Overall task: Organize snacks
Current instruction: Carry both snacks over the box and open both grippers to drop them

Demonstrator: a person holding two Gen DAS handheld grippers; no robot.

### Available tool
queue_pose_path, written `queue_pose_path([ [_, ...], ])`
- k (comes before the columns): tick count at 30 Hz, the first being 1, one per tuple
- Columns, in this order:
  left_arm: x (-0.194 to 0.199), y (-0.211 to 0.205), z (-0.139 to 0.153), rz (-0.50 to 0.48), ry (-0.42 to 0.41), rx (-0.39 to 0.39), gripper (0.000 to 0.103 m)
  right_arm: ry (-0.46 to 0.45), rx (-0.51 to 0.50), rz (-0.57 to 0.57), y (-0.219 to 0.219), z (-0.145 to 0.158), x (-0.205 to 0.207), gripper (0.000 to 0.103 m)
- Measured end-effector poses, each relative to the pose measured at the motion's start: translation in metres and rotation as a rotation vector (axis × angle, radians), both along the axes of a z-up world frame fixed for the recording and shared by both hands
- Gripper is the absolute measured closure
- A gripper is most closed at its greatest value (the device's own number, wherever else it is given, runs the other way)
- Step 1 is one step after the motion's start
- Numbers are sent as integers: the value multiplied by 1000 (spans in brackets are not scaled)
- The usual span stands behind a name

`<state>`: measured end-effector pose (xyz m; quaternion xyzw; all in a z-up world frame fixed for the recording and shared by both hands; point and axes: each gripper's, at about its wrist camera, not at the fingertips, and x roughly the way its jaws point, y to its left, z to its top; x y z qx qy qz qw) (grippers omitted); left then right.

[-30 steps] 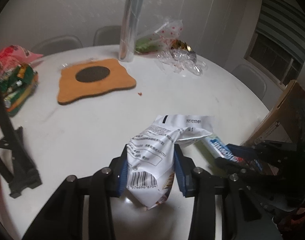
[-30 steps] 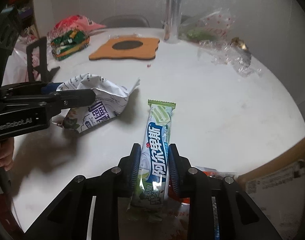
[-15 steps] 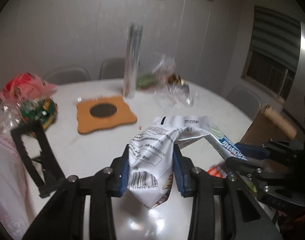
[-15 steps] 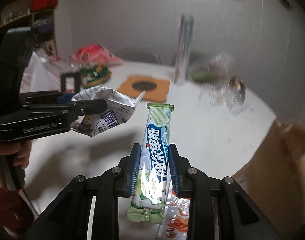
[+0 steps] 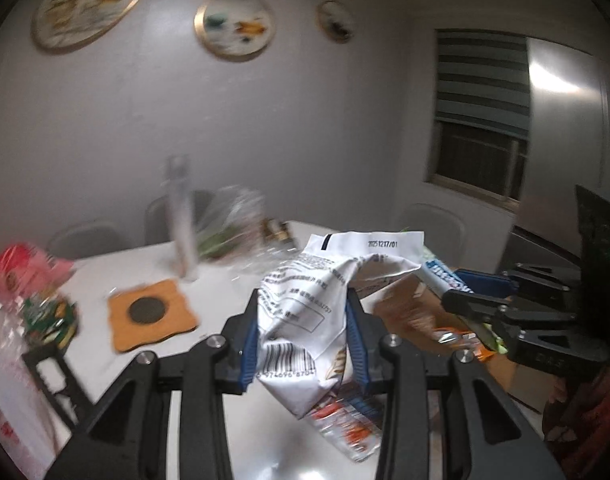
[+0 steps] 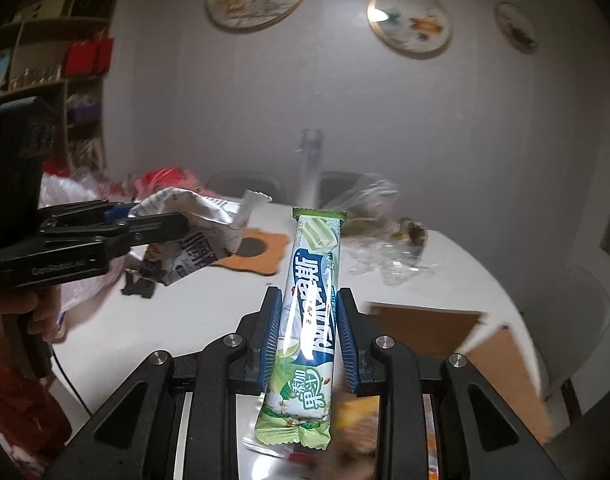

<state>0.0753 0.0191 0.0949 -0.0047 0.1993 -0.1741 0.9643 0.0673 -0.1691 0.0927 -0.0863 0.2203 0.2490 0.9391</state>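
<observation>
My left gripper (image 5: 303,322) is shut on a crumpled white snack bag (image 5: 317,292) with a barcode, held up above the white round table (image 5: 153,256). The same bag (image 6: 197,232) and the left gripper (image 6: 161,226) show at the left of the right wrist view, with a hand below it. My right gripper (image 6: 307,326) is shut on a long green and blue snack bar (image 6: 311,312), standing nearly upright between the blue pads. From the left wrist view, the right gripper (image 5: 465,292) is at the right with the bar's end (image 5: 441,274) sticking out.
An open cardboard box (image 6: 465,340) stands at the table's right edge, with orange packets (image 5: 457,340) inside. An orange mat (image 5: 151,314), a tall silver roll (image 5: 181,232), clear wrappers (image 6: 385,256), a red and green bag pile (image 5: 29,296) and a black stand (image 5: 53,376) lie on the table.
Both grippers have risen from the table with their snacks still held. The view has tilted up, so the wall plates and the window now show, and the cardboard box lies closer below.
</observation>
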Motion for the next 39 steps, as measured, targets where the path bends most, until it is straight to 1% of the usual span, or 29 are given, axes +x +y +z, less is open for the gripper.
queue_pose_path([
  [4,7,-47,7,-104,-2,23,68,19,5,-52,-46,-1,0,80],
  [7,16,-84,4,-196,30,33,68,54,4,-84,-75,-9,3,80],
  [9,21,-105,0,-233,53,51,68,87,11,-96,-90,-18,6,80],
  [12,34,-136,-12,-263,98,84,68,131,16,-107,-108,-32,14,80],
  [17,54,-168,-29,-286,177,128,68,219,10,-80,-121,-59,36,80],
  [19,64,-178,-38,-279,205,161,68,249,0,-68,-119,-68,46,80],
  [22,75,-188,-47,-265,236,201,68,279,-34,-55,-117,-79,58,80],
  [26,87,-194,-58,-281,269,217,68,291,-72,-42,-118,-88,65,80],
  [31,88,-202,-65,-262,248,283,67,306,-113,-32,-113,-94,72,80],
  [34,84,-207,-68,-254,234,320,65,299,-160,-25,-104,-98,70,80],
  [37,83,-203,-65,-247,219,299,55,294,-180,-31,-101,-98,67,75],
  [39,81,-198,-59,-243,197,274,39,289,-171,-33,-104,-96,62,63],
])
